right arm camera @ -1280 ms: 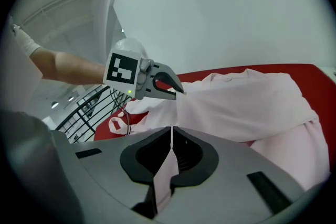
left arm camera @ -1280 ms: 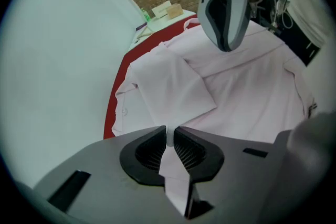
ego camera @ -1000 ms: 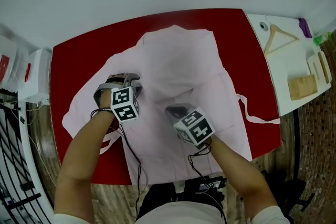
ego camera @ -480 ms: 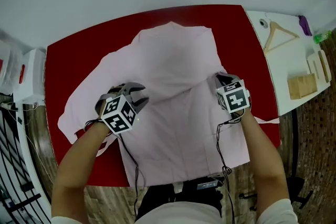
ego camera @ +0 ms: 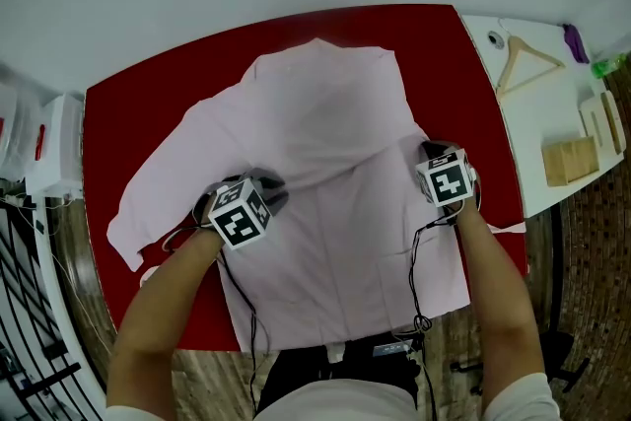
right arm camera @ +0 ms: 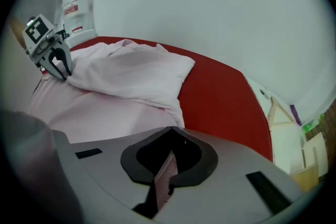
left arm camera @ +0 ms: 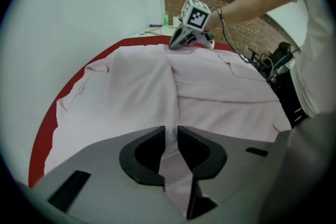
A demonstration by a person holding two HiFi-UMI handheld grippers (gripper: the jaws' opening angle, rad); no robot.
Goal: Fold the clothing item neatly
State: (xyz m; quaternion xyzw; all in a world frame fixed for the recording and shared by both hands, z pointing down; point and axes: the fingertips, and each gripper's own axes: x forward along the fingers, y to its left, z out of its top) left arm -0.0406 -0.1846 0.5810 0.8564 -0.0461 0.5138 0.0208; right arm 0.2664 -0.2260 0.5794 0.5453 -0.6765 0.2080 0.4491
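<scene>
A pale pink shirt (ego camera: 325, 133) lies spread on the red table (ego camera: 138, 113), collar end far from me, one sleeve out to the left. My left gripper (ego camera: 266, 186) is low on the shirt's left half. Its jaws have just been closing, and in the left gripper view (left arm camera: 170, 131) they pinch a raised ridge of the pink cloth (left arm camera: 131, 92). My right gripper (ego camera: 432, 151) is at the shirt's right edge, shut on a thin fold of cloth that shows between its jaws (right arm camera: 170, 131). Each gripper shows in the other's view: the right gripper (left arm camera: 176, 44), the left gripper (right arm camera: 60, 68).
A white side table (ego camera: 532, 128) stands at the right with a wooden hanger (ego camera: 527, 64) and wooden blocks (ego camera: 567, 161). A white container (ego camera: 59, 143) is beside the table's left end. A white jug (right arm camera: 76, 10) stands behind the left gripper. Cables trail from both grippers toward me.
The right gripper has travelled from the shirt's middle out to its right edge, taking cloth with it. The left gripper shifted slightly nearer me and its jaws narrowed. The shirt lies flatter.
</scene>
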